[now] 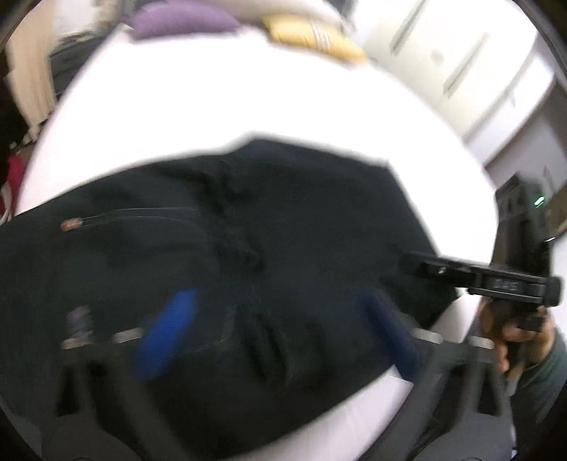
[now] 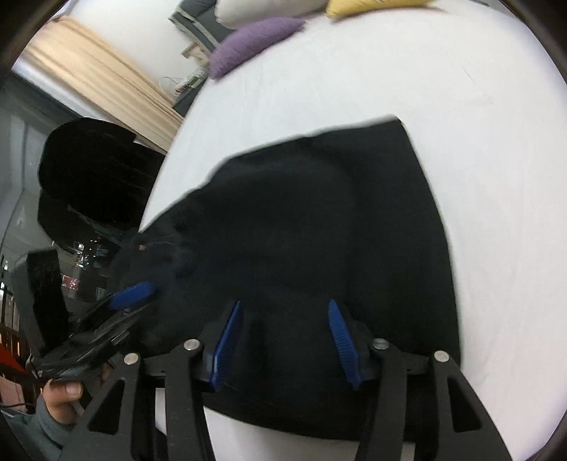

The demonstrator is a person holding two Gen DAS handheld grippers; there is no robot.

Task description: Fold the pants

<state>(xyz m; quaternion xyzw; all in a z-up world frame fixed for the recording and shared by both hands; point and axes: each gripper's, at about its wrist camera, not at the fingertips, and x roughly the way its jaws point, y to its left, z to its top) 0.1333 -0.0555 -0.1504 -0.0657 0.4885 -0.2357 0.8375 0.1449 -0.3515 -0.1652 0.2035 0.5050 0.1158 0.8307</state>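
Black pants [image 1: 283, 212] lie folded into a broad block on a white bed [image 1: 212, 88]. My left gripper [image 1: 280, 329] hovers over their near part, blurred, its blue fingers [image 1: 166, 333] far apart with nothing pinched: open. In the right wrist view the same pants [image 2: 319, 212] fill the middle, and my right gripper [image 2: 285, 345] sits over their near edge. Its blue pads [image 2: 228, 347] stand half apart with bunched dark cloth between them; whether they press on it I cannot tell. The right gripper [image 1: 414, 264] also shows side-on at the pants' right edge, a hand [image 1: 510, 340] holding it.
A purple pillow [image 2: 251, 42] and a yellow pillow [image 2: 354, 7] lie at the bed's [image 2: 425, 71] far end. A beige curtain [image 2: 99, 78] hangs left of the bed; white wardrobe doors [image 1: 460, 64] stand beyond it on the right. The left gripper [image 2: 131, 294] reaches in from the left.
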